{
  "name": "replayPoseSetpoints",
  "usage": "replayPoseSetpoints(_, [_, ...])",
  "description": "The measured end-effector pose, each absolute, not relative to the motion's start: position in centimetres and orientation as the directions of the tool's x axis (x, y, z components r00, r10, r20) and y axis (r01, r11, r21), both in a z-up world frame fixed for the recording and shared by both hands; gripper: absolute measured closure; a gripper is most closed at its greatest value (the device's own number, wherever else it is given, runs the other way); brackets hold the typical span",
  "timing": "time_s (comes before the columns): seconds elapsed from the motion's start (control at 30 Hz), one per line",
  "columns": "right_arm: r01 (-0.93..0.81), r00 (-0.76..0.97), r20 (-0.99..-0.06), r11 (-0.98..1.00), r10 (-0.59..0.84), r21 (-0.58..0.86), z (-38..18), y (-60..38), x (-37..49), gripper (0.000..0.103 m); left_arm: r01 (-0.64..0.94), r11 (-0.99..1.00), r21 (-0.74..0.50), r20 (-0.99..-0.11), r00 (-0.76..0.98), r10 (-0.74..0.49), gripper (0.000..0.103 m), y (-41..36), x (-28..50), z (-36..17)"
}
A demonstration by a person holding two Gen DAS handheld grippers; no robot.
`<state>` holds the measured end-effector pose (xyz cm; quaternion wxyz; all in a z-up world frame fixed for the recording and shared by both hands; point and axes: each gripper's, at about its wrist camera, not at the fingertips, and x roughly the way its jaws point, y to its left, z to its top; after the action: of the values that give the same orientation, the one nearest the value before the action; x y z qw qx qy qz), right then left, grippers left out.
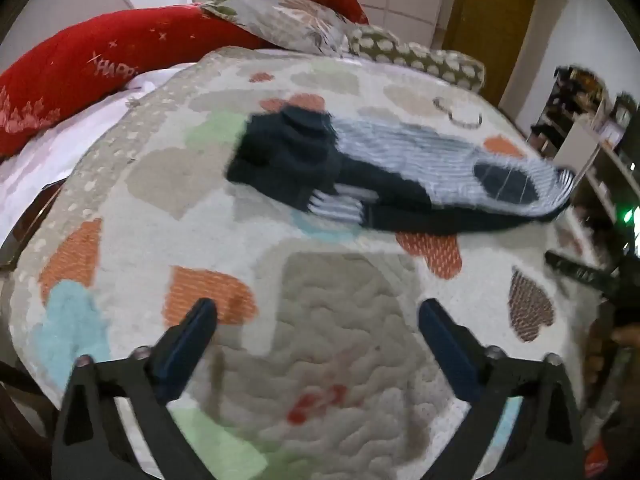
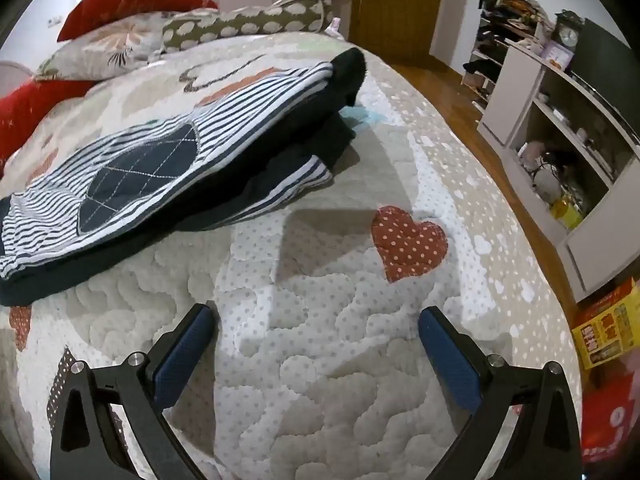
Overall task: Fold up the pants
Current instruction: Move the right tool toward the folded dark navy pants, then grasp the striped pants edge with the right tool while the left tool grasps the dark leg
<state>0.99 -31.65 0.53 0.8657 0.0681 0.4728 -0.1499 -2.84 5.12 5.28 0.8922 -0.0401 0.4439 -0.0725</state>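
Pants [image 2: 160, 152] on quilt [image 2: 320, 360] (folded over); pillows [image 2: 240, 24] behind, shelf unit [image 2: 560, 120] right.

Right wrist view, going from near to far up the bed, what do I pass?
Open right gripper → white quilted bedspread → red polka-dot heart patch → folded navy-and-white striped pants → olive bolster pillow with white spots → brown wooden door.

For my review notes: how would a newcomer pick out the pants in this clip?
Start at the bed's quilt, white with patchwork hearts. Below the pillows lies one folded bundle, the pants. Navy and white stripes, with a dark quilted oval patch, set them apart; nothing else on the quilt is clothing.
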Motion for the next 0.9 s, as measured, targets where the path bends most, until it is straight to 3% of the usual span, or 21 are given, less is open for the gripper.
replayPoseSetpoints(0.07, [0.294,0.511,-0.844,0.956,-0.16,-0.003,1.2,-31.8,1.3,0.001,0.089,0.975,-0.205,-0.785,0.58,-0.218,0.026,6.9,-2.2,6.3])
replayPoseSetpoints(0.17, [0.291,0.551,-0.825,0.955,-0.123,0.052,3.3,-33.2,0.2,0.039,0.08,0.942,-0.327,-0.783,0.535,-0.317,0.041,8.8,-0.4,7.3])
replayPoseSetpoints(0.23, [0.273,0.585,-0.809,0.953,-0.059,0.128,4.9,-33.9,-0.4,0.059,0.081,0.91,-0.407,-0.773,0.501,-0.39,0.041,9.1,1.0,7.4])
replayPoseSetpoints(0.4, [0.13,0.646,-0.723,0.899,0.243,0.418,7.9,-33.6,-0.3,0.061,0.038,0.796,-0.603,-0.711,0.427,-0.559,0.041,7.8,4.7,6.1])
replayPoseSetpoints(0.57, [0.091,0.595,-0.655,0.771,0.466,0.631,6.3,-31.8,2.3,0.061,0.028,0.79,-0.612,-0.728,0.371,-0.577,0.041,5.4,7.8,4.9])
replayPoseSetpoints(0.83, [0.225,0.564,-0.687,0.715,0.459,0.662,3.3,-32.3,6.0,0.061,-0.015,0.793,-0.609,-0.754,0.323,-0.573,0.041,4.6,10.9,2.8])
replayPoseSetpoints(0.9, [0.254,0.572,-0.704,0.725,0.422,0.641,3.3,-32.7,6.3,0.063,-0.042,0.799,-0.599,-0.767,0.315,-0.559,0.064,4.6,11.6,2.4])
